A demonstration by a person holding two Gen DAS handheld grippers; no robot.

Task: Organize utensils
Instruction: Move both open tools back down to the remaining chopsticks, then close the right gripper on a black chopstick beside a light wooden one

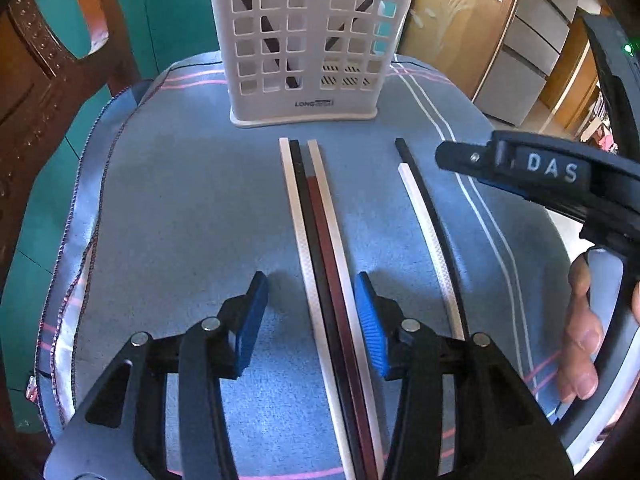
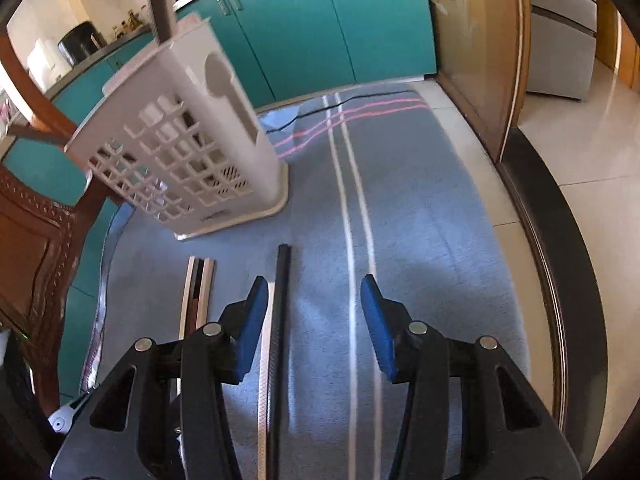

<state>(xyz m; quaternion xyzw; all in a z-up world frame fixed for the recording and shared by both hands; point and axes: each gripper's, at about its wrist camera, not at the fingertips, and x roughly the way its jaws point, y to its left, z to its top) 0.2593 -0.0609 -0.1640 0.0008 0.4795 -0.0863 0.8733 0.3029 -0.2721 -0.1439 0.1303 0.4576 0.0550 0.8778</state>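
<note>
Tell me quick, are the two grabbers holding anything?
Left gripper: open, holding nothing; the bunch of chopsticks lies between its fingers.
Right gripper: open, holding nothing; the black chopstick lies between its fingers.

Bright daylight, fisheye-warped edges, slight blur

Blue-grey striped cloth [image 1: 180, 208] bears white slotted caddy [image 1: 304, 40], perhaps six chopsticks [image 1: 320, 240].

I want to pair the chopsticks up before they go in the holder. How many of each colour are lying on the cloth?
White chopsticks: 3
Black chopsticks: 2
Dark red chopstick: 1
Total: 6 on the cloth
</note>
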